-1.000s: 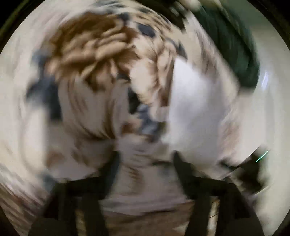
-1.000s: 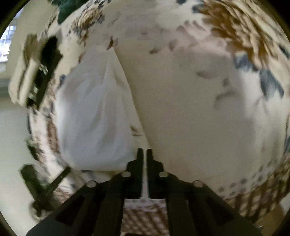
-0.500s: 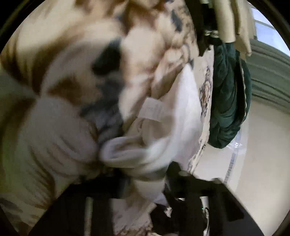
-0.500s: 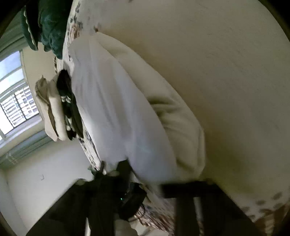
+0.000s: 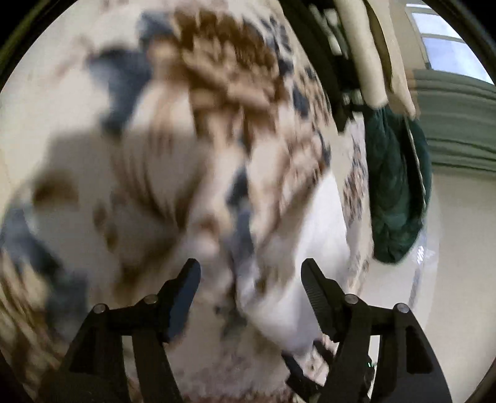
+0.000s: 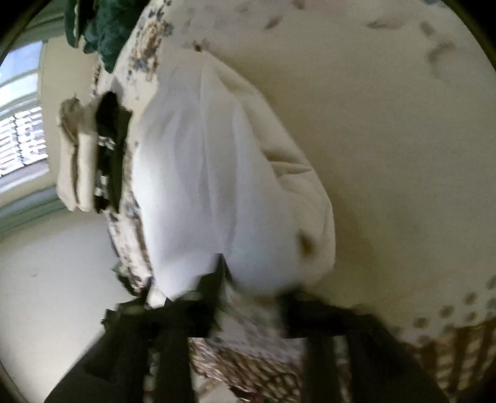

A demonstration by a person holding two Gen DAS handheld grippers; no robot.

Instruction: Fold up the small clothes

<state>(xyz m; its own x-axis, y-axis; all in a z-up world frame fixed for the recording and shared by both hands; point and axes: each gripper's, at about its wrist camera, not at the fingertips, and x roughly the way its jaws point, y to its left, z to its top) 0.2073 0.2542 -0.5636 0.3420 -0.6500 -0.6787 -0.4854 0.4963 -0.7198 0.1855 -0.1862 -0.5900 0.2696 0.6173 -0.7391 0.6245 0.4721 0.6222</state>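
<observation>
A small white garment lies folded on the floral bedspread. In the right wrist view it sits just ahead of my right gripper, whose jaws stand apart, blurred, with nothing between them. In the left wrist view the garment lies ahead and to the right of my left gripper, which is open and empty over the brown and blue flower pattern.
A dark green cloth hangs at the bed's edge; it also shows in the right wrist view. A stack of folded beige and black clothes lies beyond the white garment. A window and pale wall lie behind.
My left gripper has let go of the white garment and now stands open over the bedspread. My right gripper has opened and the garment now lies folded in front of it.
</observation>
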